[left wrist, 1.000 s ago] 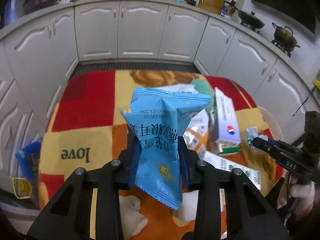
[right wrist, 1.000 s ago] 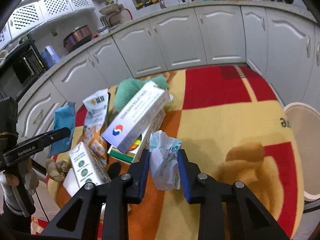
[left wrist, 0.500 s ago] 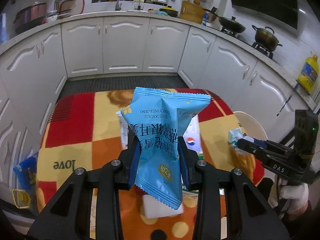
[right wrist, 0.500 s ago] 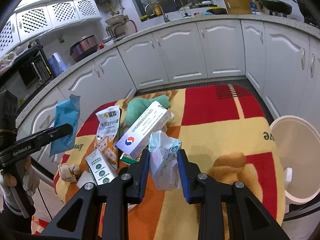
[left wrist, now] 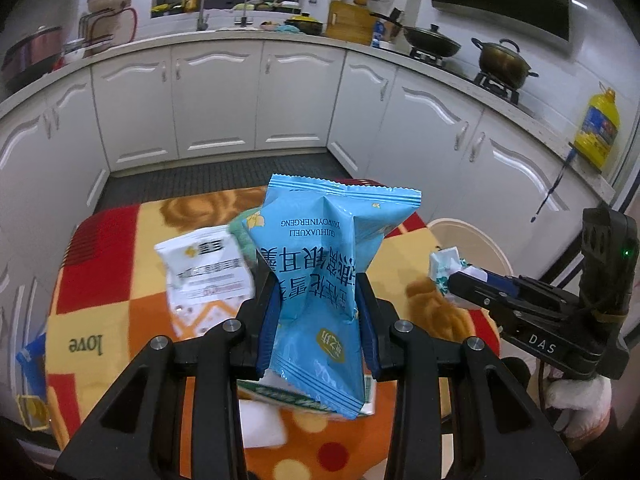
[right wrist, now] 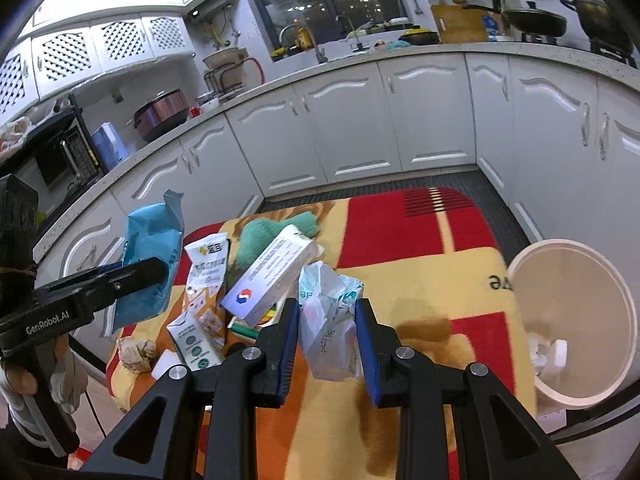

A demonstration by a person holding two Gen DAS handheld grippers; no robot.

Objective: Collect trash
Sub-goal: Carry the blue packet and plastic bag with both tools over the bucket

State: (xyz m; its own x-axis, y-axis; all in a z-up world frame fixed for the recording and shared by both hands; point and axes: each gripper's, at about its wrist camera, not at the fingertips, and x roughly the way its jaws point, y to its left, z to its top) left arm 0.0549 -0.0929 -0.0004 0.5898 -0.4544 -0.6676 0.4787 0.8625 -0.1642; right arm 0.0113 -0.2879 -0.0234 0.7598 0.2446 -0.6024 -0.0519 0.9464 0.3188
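Trash in hand: a blue foil snack packet is clamped upright between the blue-padded fingers of the left gripper, jaws closed onto its lower half, held clear above the table. The right gripper is likewise closed on a crumpled white-and-teal plastic wrapper, also off the surface.

Below both lies a table covered by a red, yellow and orange checked blanket. At its left end sits the remaining litter: a long white cardboard box with a red-and-blue logo, a white printed sachet beside it, a green cloth on the far side of the box, a small green-and-white carton nearer, and a crumpled brown paper ball at the near left edge.

To the right of the table stands a round cream plastic bin, open, with white scraps inside.
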